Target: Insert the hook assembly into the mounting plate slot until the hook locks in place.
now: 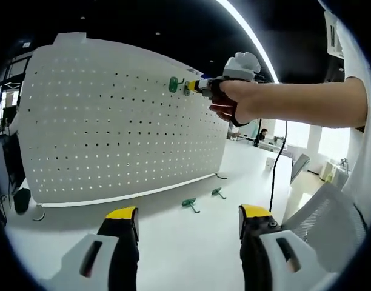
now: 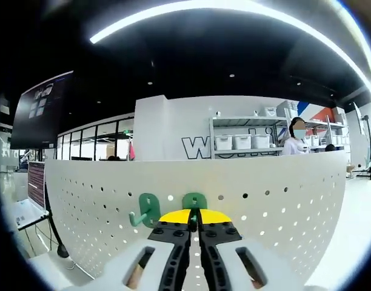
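- Here right gripper [image 2: 195, 217] is pinched tight on a green hook [image 2: 194, 202], pressing it against the white pegboard [image 2: 282, 206].
- Second green hook [image 2: 146, 211] already hangs just beside it.
- Left gripper [image 1: 188, 221] is wide apart, holding nothing, hovering over the counter [image 1: 191, 242].
- Two spare hooks [image 1: 190, 204] lie on the counter near the pegboard base.

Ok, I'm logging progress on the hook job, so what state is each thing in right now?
Left gripper: open, holding nothing, low over the table.
Right gripper: fingers shut on a green hook at the pegboard.
Mounted green hook: hanging on the pegboard beside it.
Two spare green hooks: lying loose on the table.
Pegboard: standing upright.
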A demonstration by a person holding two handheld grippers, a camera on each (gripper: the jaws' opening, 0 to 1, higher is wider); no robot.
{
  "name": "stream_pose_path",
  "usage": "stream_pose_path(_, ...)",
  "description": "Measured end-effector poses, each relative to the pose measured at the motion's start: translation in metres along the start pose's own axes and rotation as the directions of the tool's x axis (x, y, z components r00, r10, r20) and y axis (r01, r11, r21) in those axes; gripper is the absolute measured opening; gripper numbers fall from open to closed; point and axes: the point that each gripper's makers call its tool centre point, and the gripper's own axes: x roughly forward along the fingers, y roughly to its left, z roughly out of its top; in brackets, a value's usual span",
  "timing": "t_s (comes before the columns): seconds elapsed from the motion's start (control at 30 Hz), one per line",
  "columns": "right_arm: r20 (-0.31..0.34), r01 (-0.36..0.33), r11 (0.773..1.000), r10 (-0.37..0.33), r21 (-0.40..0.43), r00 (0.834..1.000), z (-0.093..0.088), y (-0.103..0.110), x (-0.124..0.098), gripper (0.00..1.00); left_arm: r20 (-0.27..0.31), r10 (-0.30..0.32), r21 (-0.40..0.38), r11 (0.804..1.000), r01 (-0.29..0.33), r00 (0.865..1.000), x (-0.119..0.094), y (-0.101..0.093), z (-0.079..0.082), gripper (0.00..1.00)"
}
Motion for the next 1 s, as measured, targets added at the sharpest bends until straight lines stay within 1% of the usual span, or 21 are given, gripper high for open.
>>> stream_pose_path(0.27, -0.004, -0.01, 1.0, 0.01, -0.009, 1.0, 0.0, 0.0, -0.0007, 0.02, -0.001, -0.004, 0.006, 1.0, 0.004, 1.0, 0.0006, -0.0012, -0.0008, 0.69)
stream_pose_path(0.43, -0.007, -0.045, 0.999, 0.045, -0.016, 0.999, 0.0002, -0.0001, -0.0012, 0.03, 0.001, -0.005, 0.0, 1.0, 0.005, 1.0, 0.0009, -0.0011, -0.0008, 0.69)
stream_pose_path(0.5, -0.03, -0.068, 0.997, 0.067, -0.021, 0.997, 0.0002, 0.0008, -0.0016, 0.04, -0.001, -0.006, 0.005, 1.0, 0.006, 1.0, 0.0016, -0.0014, -0.0013, 0.69)
stream_pose_path(0.57, -0.045, -0.081, 0.997, 0.08, -0.011, 0.996, -0.0014, 0.0001, -0.0018, 0.07, -0.003, -0.009, 0.005, 1.0, 0.009, 1.0, 0.0022, -0.0027, -0.0016, 0.69)
stream_pose_path(0.63, -0.036, -0.086, 0.996, 0.086, 0.002, 0.996, -0.0005, -0.0018, -0.003, 0.1, -0.004, -0.009, 0.007, 1.0, 0.009, 1.0, 0.002, -0.0028, -0.0019, 0.69)
stream_pose_path(0.73, -0.041, -0.113, 0.994, 0.113, 0.004, 0.993, -0.0021, 0.0013, -0.0049, 0.17, -0.003, -0.008, 0.006, 1.0, 0.008, 1.0, 0.0015, -0.0022, -0.0017, 0.69)
stream_pose_path(0.77, -0.043, -0.118, 0.993, 0.118, 0.007, 0.992, -0.003, 0.0012, -0.0053, 0.2, -0.003, -0.007, 0.006, 1.0, 0.007, 1.0, 0.0014, -0.0019, -0.0017, 0.69)
stream_pose_path(0.9, -0.055, -0.126, 0.992, 0.127, 0.015, 0.99, -0.0068, -0.0019, -0.0076, 0.26, -0.004, -0.007, 0.007, 1.0, 0.007, 1.0, 0.0013, -0.0022, -0.0019, 0.69)
stream_pose_path(1.0, -0.058, -0.135, 0.991, 0.136, 0.019, 0.989, -0.0086, -0.0003, -0.0098, 0.34, -0.011, -0.008, 0.013, 1.0, 0.009, 1.0, 0.0015, -0.0031, -0.003, 0.69)
